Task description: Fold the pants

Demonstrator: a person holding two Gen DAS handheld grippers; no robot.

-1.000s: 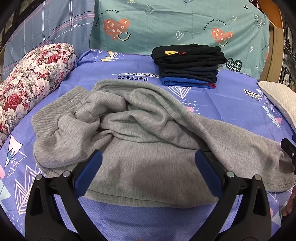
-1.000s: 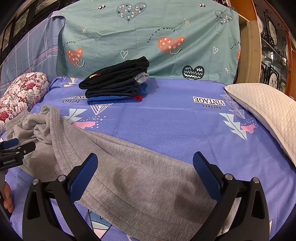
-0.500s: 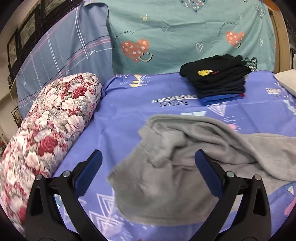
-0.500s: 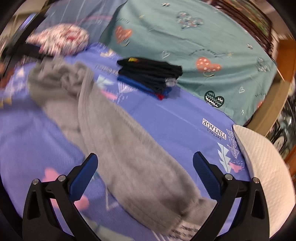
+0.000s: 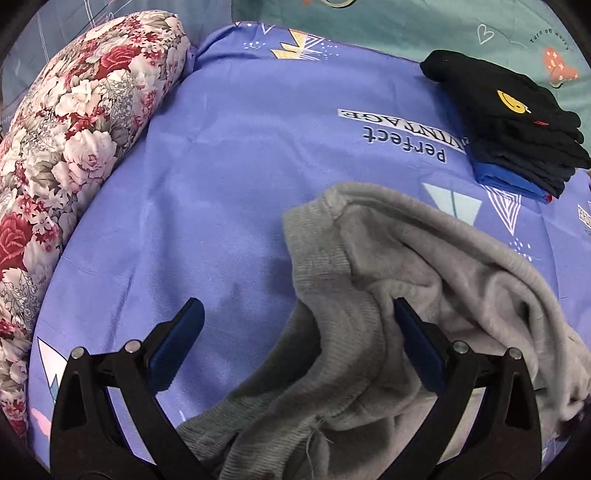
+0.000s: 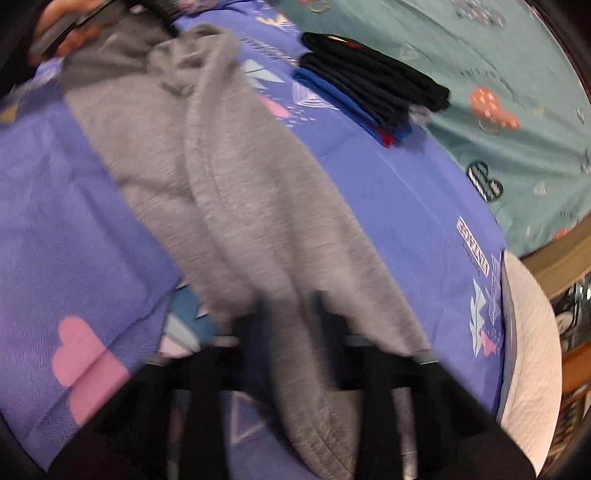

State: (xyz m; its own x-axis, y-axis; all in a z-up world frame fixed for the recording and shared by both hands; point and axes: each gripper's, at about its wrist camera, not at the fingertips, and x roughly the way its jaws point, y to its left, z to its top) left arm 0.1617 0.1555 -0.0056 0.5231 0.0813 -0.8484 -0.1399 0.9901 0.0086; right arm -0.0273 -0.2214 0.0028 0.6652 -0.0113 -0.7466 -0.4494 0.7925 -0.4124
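Grey pants (image 5: 399, 295): sweatpants, lying crumpled on the purple bedsheet (image 5: 240, 177), ribbed waistband bunched and raised toward the left-wrist camera, one leg running long and flat across the sheet in the right-wrist view (image 6: 236, 206). Left gripper (image 5: 295, 354): fingers spread wide, blue pads showing; the waistband fold sits between them, the right pad (image 5: 417, 350) against or just beside the cloth, the left pad over bare sheet; not clamped. Right gripper (image 6: 291, 325): picture blurred; the two dark fingers stand close together with the pant leg running between them, apparently pinched on the cloth near the leg's lower part. Stack of folded dark clothes (image 5: 517, 125): black on top with a yellow smiley patch, blue piece at the bottom, resting on the sheet beyond the pants, apart from them. Floral bolster (image 5: 70, 155): red and white roses, along the sheet's left edge. White quilted pillow (image 6: 532, 354): at the sheet's right edge in the right-wrist view. Teal cloth (image 6: 517, 96) with heart prints: hanging behind the bed. A hand (image 6: 70, 29), blurred, appears at the top left of the right-wrist view by the far end of the pants.
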